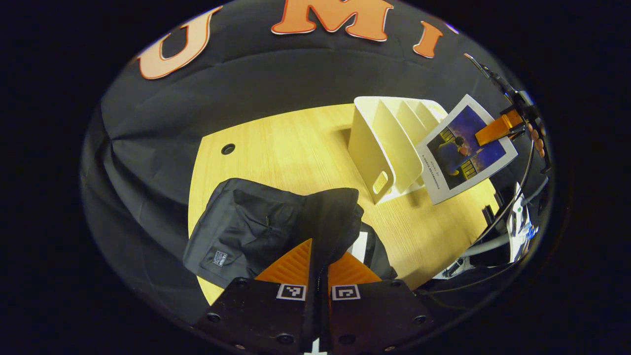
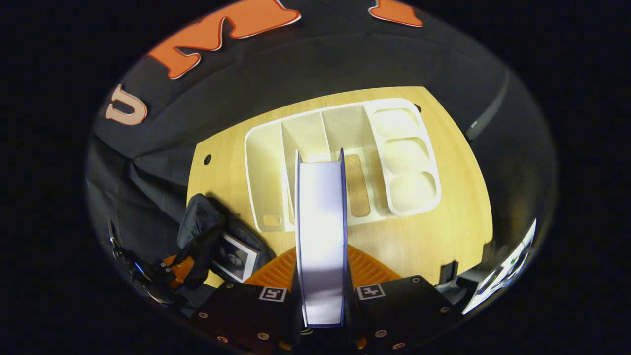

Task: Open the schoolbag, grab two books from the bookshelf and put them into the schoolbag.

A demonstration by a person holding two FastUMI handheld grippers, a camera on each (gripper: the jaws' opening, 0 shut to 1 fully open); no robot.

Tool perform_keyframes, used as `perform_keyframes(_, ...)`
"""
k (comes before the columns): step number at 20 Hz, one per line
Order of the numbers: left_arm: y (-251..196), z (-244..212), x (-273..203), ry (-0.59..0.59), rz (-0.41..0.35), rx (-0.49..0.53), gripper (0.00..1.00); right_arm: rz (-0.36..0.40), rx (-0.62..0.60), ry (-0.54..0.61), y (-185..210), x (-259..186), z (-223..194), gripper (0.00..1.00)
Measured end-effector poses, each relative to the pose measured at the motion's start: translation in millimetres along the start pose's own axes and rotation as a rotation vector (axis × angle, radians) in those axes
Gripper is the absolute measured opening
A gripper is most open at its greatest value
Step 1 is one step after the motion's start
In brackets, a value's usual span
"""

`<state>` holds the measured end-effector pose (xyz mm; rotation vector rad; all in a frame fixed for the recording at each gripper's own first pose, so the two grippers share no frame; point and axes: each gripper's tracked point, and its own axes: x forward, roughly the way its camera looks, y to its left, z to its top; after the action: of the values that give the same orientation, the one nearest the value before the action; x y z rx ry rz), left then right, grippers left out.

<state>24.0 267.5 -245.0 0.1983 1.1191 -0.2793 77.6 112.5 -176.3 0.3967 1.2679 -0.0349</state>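
- Pinching a fold of black fabric at the schoolbag's (image 1: pixel 276 222) opening, the left gripper (image 1: pixel 319 268) has its two orange fingers (image 1: pixel 291 266) pressed together on the cloth, with a zipper line running down between them in the left gripper view.
- The schoolbag is black and lies slumped on the wooden bench (image 1: pixel 296 143), near the bench's front edge, with a small label patch on its front pocket.
- A white edge shows inside the bag's mouth in the left gripper view; the right gripper view shows a first book (image 2: pixel 235 259) with a dark cover picture sitting in the opening.
- The right gripper (image 2: pixel 321 276) clamps a second book (image 2: pixel 320 231), one orange finger on each cover, the pale page edges facing the camera.
- In the left gripper view this same book (image 1: pixel 466 148) hangs tilted in the air to the right of the bookshelf, showing a blue illustrated cover with a white border, held by the other gripper's orange finger.
- The bookshelf (image 1: pixel 389 148) is a cream plastic divider rack standing on the bench, well apart from the schoolbag; its slots look bare.
- Seen from above in the right gripper view, the bookshelf (image 2: pixel 345 158) has upright dividers and three rounded trays on one side.
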Motion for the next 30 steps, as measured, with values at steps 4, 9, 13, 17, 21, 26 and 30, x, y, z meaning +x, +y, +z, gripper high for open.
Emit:
perform_keyframes(4,5.8,0.4,-5.5,-0.019,-0.070,0.071,0.05,0.016,0.096,-0.040,14.9,-23.9,-42.1,0.37)
perform_keyframes(9,8.9,0.5,-7.6,-0.030,-0.149,0.145,0.05,0.077,0.252,-0.075,45.9,-35.2,-95.5,0.37)
perform_keyframes(13,13.4,2.8,-13.6,-0.035,-0.184,0.173,0.05,0.209,0.355,-0.076,85.1,-32.8,-128.2,0.36)
perform_keyframes(17,14.2,4.9,-21.7,-0.045,-0.214,0.184,0.05,0.292,0.367,-0.095,123.3,-13.8,-144.0,0.36)
perform_keyframes(21,14.3,11.8,-26.0,-0.059,-0.240,0.184,0.05,0.417,0.354,-0.103,164.3,19.2,-149.6,0.36)
perform_keyframes(26,17.9,20.3,-30.3,-0.075,-0.259,0.186,0.05,0.521,0.390,-0.087,193.0,71.0,-163.2,0.36)
perform_keyframes(30,16.1,22.1,-33.4,-0.082,-0.282,0.182,0.05,0.629,0.393,-0.107,228.6,97.9,-164.7,0.35)
